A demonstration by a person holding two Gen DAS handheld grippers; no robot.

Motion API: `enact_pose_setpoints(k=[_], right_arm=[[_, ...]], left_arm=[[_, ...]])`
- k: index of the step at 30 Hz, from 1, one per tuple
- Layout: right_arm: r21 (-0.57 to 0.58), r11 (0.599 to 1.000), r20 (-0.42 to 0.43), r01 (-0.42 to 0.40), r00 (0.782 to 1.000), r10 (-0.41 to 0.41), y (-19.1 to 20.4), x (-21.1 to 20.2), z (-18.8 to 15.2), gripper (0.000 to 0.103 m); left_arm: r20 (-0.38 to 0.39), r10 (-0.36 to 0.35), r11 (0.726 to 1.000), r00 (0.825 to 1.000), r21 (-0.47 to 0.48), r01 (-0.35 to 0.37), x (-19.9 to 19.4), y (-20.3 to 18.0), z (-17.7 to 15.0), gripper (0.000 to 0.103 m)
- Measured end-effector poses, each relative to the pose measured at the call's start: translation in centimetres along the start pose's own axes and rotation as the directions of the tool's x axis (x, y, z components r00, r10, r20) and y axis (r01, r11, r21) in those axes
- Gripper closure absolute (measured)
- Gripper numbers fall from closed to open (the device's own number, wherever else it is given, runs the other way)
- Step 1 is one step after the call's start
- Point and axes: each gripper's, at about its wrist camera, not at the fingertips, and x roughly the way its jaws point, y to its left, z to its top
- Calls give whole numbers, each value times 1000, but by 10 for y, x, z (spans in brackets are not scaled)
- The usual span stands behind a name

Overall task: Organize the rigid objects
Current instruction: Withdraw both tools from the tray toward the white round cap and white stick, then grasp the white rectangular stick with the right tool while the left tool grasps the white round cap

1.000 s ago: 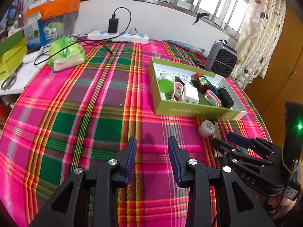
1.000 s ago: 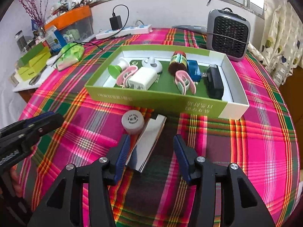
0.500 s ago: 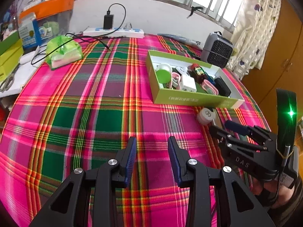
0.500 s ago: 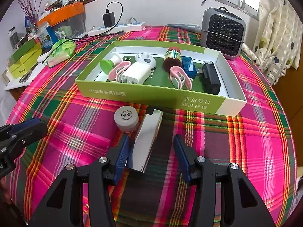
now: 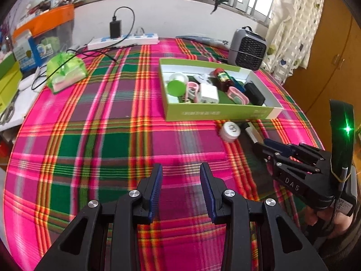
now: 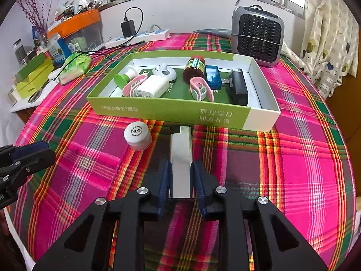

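A long silver metal bar [image 6: 181,153] lies on the plaid cloth in front of the green box [image 6: 171,110]. My right gripper [image 6: 181,178] is shut on its near end; it also shows in the left wrist view [image 5: 274,146]. A white round jar [image 6: 137,135] stands just left of the bar and shows in the left wrist view [image 5: 230,131] too. The box holds several small items, among them a white charger [image 6: 153,87] and a brown bottle [image 6: 194,68]. My left gripper [image 5: 181,187] is open and empty over bare cloth, well left of the jar.
A grey fan heater [image 6: 257,36] stands behind the box at the back right. A power strip [image 5: 123,40] with a plugged charger lies at the back. A green bag [image 5: 65,71] and cables sit at the left, near boxes [image 5: 9,81] on a side shelf.
My right gripper has closed on the silver bar, which now lies straight between the fingers. My left gripper has drawn back a little and stays open.
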Motion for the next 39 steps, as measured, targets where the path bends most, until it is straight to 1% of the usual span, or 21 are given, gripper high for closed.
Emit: enact_pose_setpoints(k=[3,7,14,17,19,25,29,36,39], right_arm=[[-11,1000,-1,-3,1000,3,-5,-3,-3,79],[2,1000,-4,6,1000,-6,-21,-7,-6,79],[25,999,-5,45,999,-45,-50,-14,-11,79],[26,998,-6,49,999,-49,-60,-15,-10,79],[21,999,-7,50,999,-50,-64,-15,-10,79],[-2,999,-9,40,999,-40,-67,-14,-8,79],[-7,1000,-5,29,1000,-29,-68,-13,-6,79],[-18,999,1,29,1000,-29,-68,-11,-5,79],[-26,999,2,32,999,-32,-67,-10,-5,79]], left_arm=[[-1,-6,1000,1000,10,6,4,-9,3,70],[3,-28,999,1000,23,28,11,-25,11,70],[-25,-41,998,999,43,42,38,-47,24,70],[-30,-36,998,999,48,37,47,-54,27,70],[-40,-44,998,998,48,46,55,-58,29,70],[-46,-19,998,999,62,22,70,-66,34,70],[-40,16,996,999,90,-13,76,-70,36,70],[-19,30,995,999,97,-28,80,-73,39,70],[-6,25,996,1000,89,-25,80,-72,38,70]])
